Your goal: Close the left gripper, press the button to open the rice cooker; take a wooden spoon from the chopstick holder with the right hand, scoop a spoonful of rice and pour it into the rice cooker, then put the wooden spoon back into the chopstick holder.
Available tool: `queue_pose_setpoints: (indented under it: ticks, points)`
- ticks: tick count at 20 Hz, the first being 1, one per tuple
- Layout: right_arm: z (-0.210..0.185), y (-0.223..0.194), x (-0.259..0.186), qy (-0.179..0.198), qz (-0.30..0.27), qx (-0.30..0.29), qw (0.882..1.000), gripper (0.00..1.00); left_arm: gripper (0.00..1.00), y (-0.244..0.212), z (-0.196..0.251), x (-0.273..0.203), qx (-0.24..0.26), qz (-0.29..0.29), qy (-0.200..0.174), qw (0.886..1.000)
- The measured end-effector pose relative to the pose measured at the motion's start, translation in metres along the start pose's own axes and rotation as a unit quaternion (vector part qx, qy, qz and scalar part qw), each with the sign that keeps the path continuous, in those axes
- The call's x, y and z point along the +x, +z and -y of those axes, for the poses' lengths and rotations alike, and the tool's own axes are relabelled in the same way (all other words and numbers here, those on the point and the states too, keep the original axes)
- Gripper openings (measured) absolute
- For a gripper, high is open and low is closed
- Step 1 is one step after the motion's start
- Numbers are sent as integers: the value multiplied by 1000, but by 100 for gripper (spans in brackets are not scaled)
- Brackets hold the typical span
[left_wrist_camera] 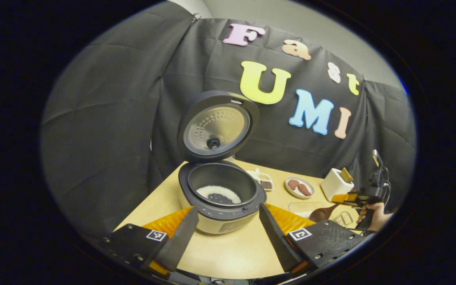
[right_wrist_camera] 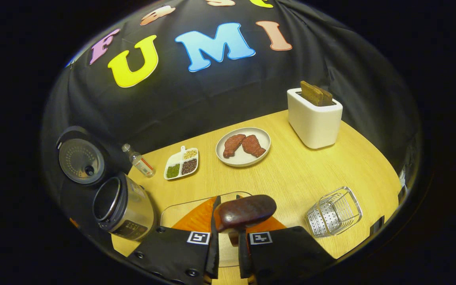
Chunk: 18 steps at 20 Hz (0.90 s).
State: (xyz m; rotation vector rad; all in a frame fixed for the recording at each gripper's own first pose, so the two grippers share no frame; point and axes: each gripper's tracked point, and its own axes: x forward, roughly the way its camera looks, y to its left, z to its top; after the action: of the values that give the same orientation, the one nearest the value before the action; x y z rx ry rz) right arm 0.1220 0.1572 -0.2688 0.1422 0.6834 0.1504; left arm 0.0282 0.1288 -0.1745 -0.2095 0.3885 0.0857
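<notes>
Rice cooker (left_wrist_camera: 220, 198) on pale wooden tabletop (left_wrist_camera: 228, 253), lid (left_wrist_camera: 217, 126) tipped up and back, inner pot holding a shallow layer of white rice (left_wrist_camera: 219, 194) with a bare dark patch in the middle. Left hand-held gripper (left_wrist_camera: 226, 227) released, fingers spread wide to either side of the cooker's front, touching nothing. Beyond the cooker, a divided dish of beans (left_wrist_camera: 263, 182), a plate with two reddish-brown pieces (left_wrist_camera: 300, 187), and a white toaster (left_wrist_camera: 335, 184) with a slice standing in it.

At far right of the left gripper view, right hand-held gripper (left_wrist_camera: 346, 200) in a person's hand (left_wrist_camera: 372, 215), wooden spoon (left_wrist_camera: 323, 213) held by its handle, bowl low over a clear glass tray (left_wrist_camera: 301, 208), wire chopstick holder (left_wrist_camera: 343, 218) just beside.

In the right gripper view, right hand-held gripper (right_wrist_camera: 228, 233) clenched on wooden spoon (right_wrist_camera: 246, 211), both fingers pressing the handle, dark bowl jutting forward above the clear glass tray (right_wrist_camera: 180, 211). No telling whether the bowl carries rice. Chopstick holder (right_wrist_camera: 334, 211) lying tilted on the tabletop (right_wrist_camera: 303, 166), to the right of the gripper, mouth toward the camera. Rice cooker (right_wrist_camera: 123, 208) at left with lid (right_wrist_camera: 80, 156) raised, a small bottle (right_wrist_camera: 139, 160) lying near it, then beans dish (right_wrist_camera: 181, 163), plate (right_wrist_camera: 244, 145) and toaster (right_wrist_camera: 314, 116) along the back.
</notes>
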Motion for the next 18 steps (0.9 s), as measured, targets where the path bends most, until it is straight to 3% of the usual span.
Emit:
queue_pose_setpoints:
  ticks: [1,2,14,18]
  points:
    - [-2,-3,4,0,2,-1,1000,19,95,-1,-1,0,3,-2,-1,1000]
    - [-5,-6,7,0,2,-2,1000,22,95,-3,-2,0,7,-4,-1,1000]
    - [-56,-48,13,36,-23,-28,999,22,95,-16,13,-1,13,-12,-27,999]
    - [-69,-54,14,49,-54,15,997,22,95,-19,8,0,13,-16,-22,1000]
